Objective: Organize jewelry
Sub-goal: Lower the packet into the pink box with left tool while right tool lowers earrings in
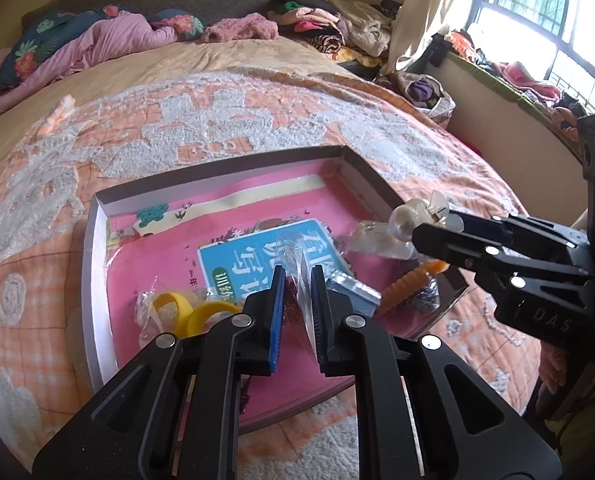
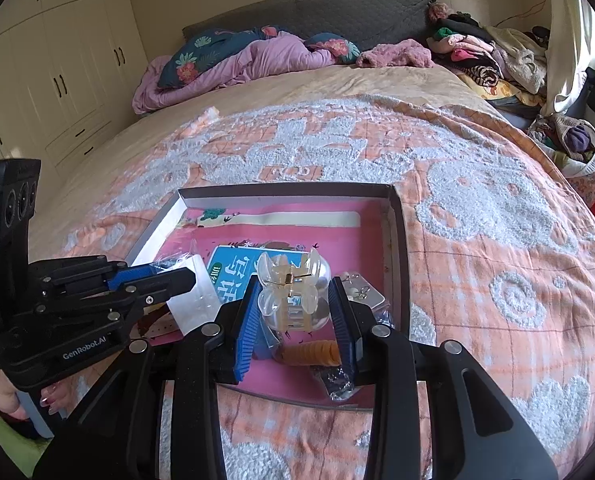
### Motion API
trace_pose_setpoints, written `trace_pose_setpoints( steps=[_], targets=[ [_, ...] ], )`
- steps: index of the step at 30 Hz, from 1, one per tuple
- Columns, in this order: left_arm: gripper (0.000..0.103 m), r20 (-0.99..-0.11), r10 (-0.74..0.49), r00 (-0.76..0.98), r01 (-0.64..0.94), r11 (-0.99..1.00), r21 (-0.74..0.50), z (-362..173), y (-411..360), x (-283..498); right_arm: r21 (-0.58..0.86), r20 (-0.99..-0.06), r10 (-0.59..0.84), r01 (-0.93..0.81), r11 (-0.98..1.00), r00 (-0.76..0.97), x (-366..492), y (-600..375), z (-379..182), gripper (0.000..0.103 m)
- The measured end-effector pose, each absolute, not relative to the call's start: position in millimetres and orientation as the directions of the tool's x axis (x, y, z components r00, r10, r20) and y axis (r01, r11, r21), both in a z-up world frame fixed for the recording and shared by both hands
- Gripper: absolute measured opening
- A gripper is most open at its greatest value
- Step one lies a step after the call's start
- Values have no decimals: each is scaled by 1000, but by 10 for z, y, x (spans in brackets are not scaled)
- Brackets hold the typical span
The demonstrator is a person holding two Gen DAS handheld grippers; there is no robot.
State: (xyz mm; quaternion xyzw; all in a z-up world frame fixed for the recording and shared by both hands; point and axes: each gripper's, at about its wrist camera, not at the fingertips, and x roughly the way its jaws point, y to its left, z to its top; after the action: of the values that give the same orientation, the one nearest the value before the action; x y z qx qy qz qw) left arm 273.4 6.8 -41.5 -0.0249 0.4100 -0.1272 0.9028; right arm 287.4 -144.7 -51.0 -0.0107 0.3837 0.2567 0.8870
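Observation:
A shallow cardboard box (image 1: 97, 240) with a pink lining lies on the bed; it also shows in the right wrist view (image 2: 395, 232). My left gripper (image 1: 299, 280) is shut on a clear plastic bag (image 1: 293, 248) and holds it above the box; the bag also shows in the right wrist view (image 2: 195, 300). My right gripper (image 2: 293, 304) is shut on a clear pearl hair claw clip (image 2: 289, 288), seen from the side in the left wrist view (image 1: 415, 218). In the box lie yellow rings in a bag (image 1: 177, 308), an orange ridged clip (image 1: 407, 286) and a bagged earring pair (image 2: 359, 288).
A blue book cover (image 1: 249, 256) lies on the box's floor. The orange and white quilt (image 2: 477, 220) covers the bed. Pillows and purple bedding (image 2: 237, 60) lie at the headboard. Piled clothes (image 2: 477, 52) sit at the far right. White wardrobes (image 2: 57, 80) stand on the left.

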Motion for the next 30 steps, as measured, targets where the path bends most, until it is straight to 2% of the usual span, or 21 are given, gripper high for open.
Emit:
trace_pose_setpoints(
  steps=[30],
  targets=[
    [10, -744, -230, 627, 185, 972, -144, -518, 185, 2761, 142, -734, 414, -474, 869, 539, 2914, -1301, -765, 35]
  ],
)
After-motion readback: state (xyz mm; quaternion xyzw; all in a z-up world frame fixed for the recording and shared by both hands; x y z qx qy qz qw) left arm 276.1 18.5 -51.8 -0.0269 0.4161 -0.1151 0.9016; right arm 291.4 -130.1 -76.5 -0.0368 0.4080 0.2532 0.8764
